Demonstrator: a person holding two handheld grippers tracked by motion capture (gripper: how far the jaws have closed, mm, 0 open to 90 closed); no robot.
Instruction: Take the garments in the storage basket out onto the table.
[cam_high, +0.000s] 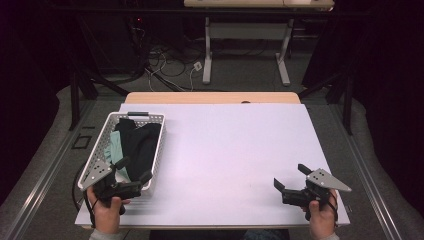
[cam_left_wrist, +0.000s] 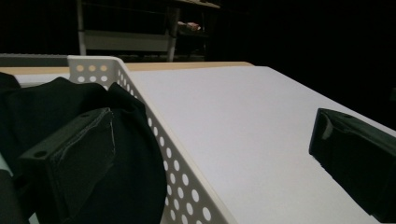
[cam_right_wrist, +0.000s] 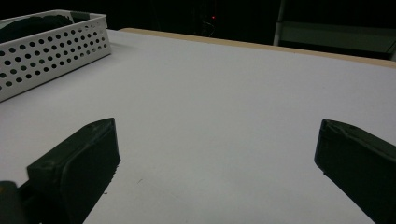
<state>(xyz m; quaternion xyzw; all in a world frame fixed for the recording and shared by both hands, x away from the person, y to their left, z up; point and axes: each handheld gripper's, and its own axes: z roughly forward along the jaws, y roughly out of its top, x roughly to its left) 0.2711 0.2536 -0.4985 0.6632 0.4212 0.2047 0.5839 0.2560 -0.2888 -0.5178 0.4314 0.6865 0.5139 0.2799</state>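
White sheet (cam_high: 225, 160) over a wood table (cam_high: 212, 97), wood edge showing along the far side. White perforated basket (cam_high: 100, 150) at the left of the sheet, holding black cloth (cam_high: 142, 145) and a pale green piece (cam_high: 116, 147) beside it.

Left gripper (cam_high: 134, 169) at the basket's near end, held in the left hand (cam_high: 105, 210). Jaws spread wide, straddling the basket's right wall: one jaw inside, over the black cloth, the other outside, above the bare sheet. Grey three-cornered plate (cam_high: 97, 172) on top, over the basket's near left corner. From the left gripper view (cam_left_wrist: 210, 154): left jaw just above the dark cloth (cam_left_wrist: 56, 107), touching or not cannot be told; perforated wall (cam_left_wrist: 168, 158) running between the jaws; right jaw over the white sheet (cam_left_wrist: 243, 130).

Right gripper (cam_high: 291, 177) near the sheet's near right corner, well apart from the basket, held in the right hand (cam_high: 322, 217). Jaws spread wide, holding nothing. Grey plate (cam_high: 327, 180) on top. From the right gripper view (cam_right_wrist: 217, 149): both jaws low over bare sheet (cam_right_wrist: 224, 102), basket (cam_right_wrist: 51, 51) far off at upper left, dark cloth visible over its rim.

Beyond the table: grey floor, loose cables (cam_high: 170, 62), white legs of another desk (cam_high: 207, 50).
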